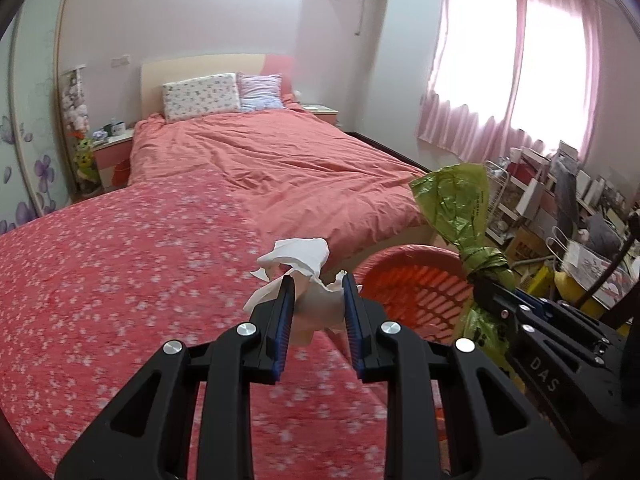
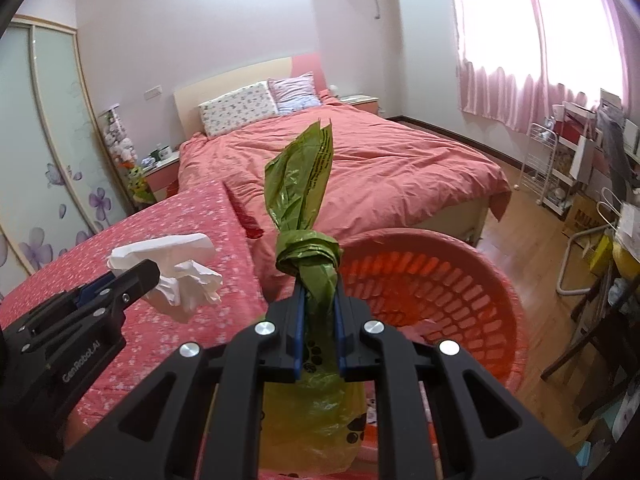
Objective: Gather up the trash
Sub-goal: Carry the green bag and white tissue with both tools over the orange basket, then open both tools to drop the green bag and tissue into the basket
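Tissue (image 1: 298, 264), crumpled, is pinched in the left tool (image 1: 318, 300) above the floral bed cover (image 1: 120, 280). Red basket (image 2: 460, 280) lies to its right; right tool (image 2: 318, 308) clamps the knotted green bag (image 2: 304, 200) nearer that basket.

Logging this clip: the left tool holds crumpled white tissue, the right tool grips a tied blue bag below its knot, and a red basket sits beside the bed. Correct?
Not quite: the bag is green, not blue, as the right wrist view shows. The rest stands: the left tool holds the white tissue, the right tool grips the bag below its knot, and the red basket sits beside the bed.
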{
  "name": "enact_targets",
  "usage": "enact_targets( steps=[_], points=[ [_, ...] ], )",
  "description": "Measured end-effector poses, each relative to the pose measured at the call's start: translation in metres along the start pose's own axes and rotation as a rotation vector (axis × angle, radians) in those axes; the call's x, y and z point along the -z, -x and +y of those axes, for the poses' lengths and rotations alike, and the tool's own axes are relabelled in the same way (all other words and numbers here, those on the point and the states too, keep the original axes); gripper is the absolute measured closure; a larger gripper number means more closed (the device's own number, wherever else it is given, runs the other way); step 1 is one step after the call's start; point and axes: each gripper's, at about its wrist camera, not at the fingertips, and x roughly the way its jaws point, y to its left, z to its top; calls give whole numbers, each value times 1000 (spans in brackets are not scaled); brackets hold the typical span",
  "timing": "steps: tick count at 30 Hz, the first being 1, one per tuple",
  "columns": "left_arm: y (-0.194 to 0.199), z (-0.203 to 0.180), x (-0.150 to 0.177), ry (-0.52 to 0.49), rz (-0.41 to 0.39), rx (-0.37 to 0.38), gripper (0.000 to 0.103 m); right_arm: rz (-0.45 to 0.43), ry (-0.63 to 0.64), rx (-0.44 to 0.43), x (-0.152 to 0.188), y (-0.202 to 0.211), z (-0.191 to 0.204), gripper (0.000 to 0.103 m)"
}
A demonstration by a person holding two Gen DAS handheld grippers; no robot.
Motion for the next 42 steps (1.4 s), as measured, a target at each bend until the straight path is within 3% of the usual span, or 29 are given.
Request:
enact_targets(
  steps=[14,25,30,34,42],
  points=[
    [-24,-52,3,-26,44,107,78,19,-70,82,15,-11,-66,90],
    [-48,-72,10,-25,110,162,77,34,-116,88,16,-25,-91,86],
    [-57,-72,16,-22,144,152,71,47,-140,78,18,-32,-97,73],
    [-58,-64,20,-10,159,124,70,52,-145,82,20,-33,-99,68],
    [-22,-31,25,-7,92,33,63,-4,-88,86,23,0,-83,52]
  ],
)
